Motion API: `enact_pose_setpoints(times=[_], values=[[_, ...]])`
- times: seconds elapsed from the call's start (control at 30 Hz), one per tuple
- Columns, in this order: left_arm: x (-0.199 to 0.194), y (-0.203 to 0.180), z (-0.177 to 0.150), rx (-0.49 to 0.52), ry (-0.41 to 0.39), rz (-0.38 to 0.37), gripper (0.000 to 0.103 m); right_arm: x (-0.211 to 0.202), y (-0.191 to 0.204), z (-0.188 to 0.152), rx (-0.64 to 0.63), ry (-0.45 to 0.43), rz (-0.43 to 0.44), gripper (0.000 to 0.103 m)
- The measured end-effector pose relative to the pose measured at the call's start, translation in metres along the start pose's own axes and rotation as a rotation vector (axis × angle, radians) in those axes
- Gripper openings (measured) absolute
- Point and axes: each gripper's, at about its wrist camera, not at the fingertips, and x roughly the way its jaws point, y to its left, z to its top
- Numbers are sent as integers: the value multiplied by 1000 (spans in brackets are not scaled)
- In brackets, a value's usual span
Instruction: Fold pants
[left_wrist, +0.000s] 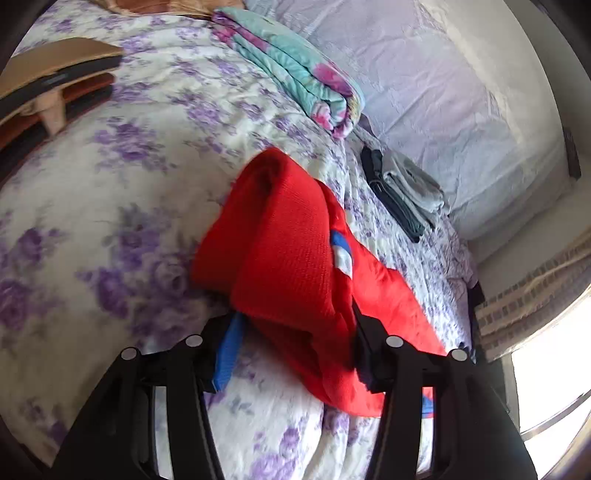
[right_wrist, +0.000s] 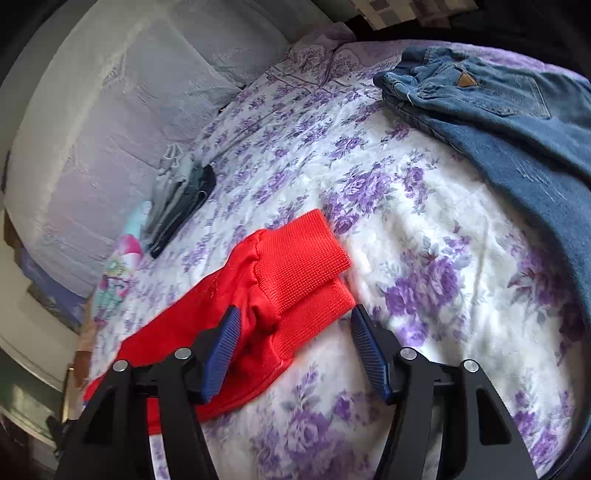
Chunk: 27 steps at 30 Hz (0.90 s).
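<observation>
Red pants (left_wrist: 288, 251) with a blue and white stripe lie bunched on the floral bedspread (left_wrist: 110, 184). My left gripper (left_wrist: 295, 325) is open around them. The cloth drapes over its right finger, and its left blue pad (left_wrist: 227, 354) stands apart from the cloth. In the right wrist view the two ribbed red cuffs (right_wrist: 303, 269) lie stacked one on the other. My right gripper (right_wrist: 295, 317) stands open around them, the cuffs' near end between its blue pads. The right pad (right_wrist: 369, 354) is clear of the fabric.
Blue jeans (right_wrist: 498, 110) lie spread at the bed's far right. A folded pile of grey and dark clothes (right_wrist: 181, 199) sits by the lavender pillows (left_wrist: 443, 92). A folded teal floral blanket (left_wrist: 295, 74) lies beyond the pants. A bright window (left_wrist: 554, 387) is on the right.
</observation>
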Motion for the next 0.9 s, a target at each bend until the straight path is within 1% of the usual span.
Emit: enact_pose_setpoints(times=[0.03, 0.13, 0.17, 0.2, 0.27, 0.37, 0.47, 0.5, 0.57, 0.6, 0.63, 0.7, 0.73, 0.8, 0.83, 0.87, 0.9], values=[[-6, 1, 1, -13, -1, -7, 50, -7, -3, 0, 10, -10, 0, 63], [-20, -3, 0, 6, -23, -11, 50, -30, -9, -1, 11, -81, -74, 64], [-24, -5, -1, 10, -28, -21, 50, -35, -9, -3, 3, -91, -79, 64], [-28, -7, -2, 9, -34, -31, 47, -38, -7, -4, -4, -98, -78, 64], [-35, -11, -1, 6, -41, -37, 45, -42, -2, -8, -11, -106, -62, 64], [-40, -16, -1, 8, -30, -35, 45, -42, 11, -14, -29, -89, -28, 64], [-45, -19, -1, 11, -27, -17, 45, -39, 23, -19, -61, -78, -20, 64], [-43, -20, -1, 15, -20, -9, 45, -38, 26, -21, -69, -75, -18, 64], [-37, -15, -2, -11, 0, -4, 45, -37, 30, -25, -76, -67, -9, 64], [-33, -13, -2, -29, 16, -17, 45, -37, 31, -26, -79, -62, -5, 64], [-27, -10, -2, -50, 43, -53, 45, -36, 33, -27, -83, -60, -5, 64], [-21, -13, -2, -59, 66, -84, 45, -35, 36, -29, -92, -56, -4, 64], [-19, -17, -3, -47, 64, -80, 43, -34, 38, -31, -97, -55, -3, 64], [-14, -28, -1, -4, 58, -61, 27, -33, 43, -33, -118, -51, -4, 64], [-12, -32, -1, 7, 59, -60, 23, -33, 46, -34, -129, -49, -3, 64], [-10, -38, 0, 24, 62, -70, 12, -33, 49, -35, -139, -49, 1, 62], [-8, -42, 0, 40, 62, -76, 10, -34, 52, -36, -151, -50, 7, 60]])
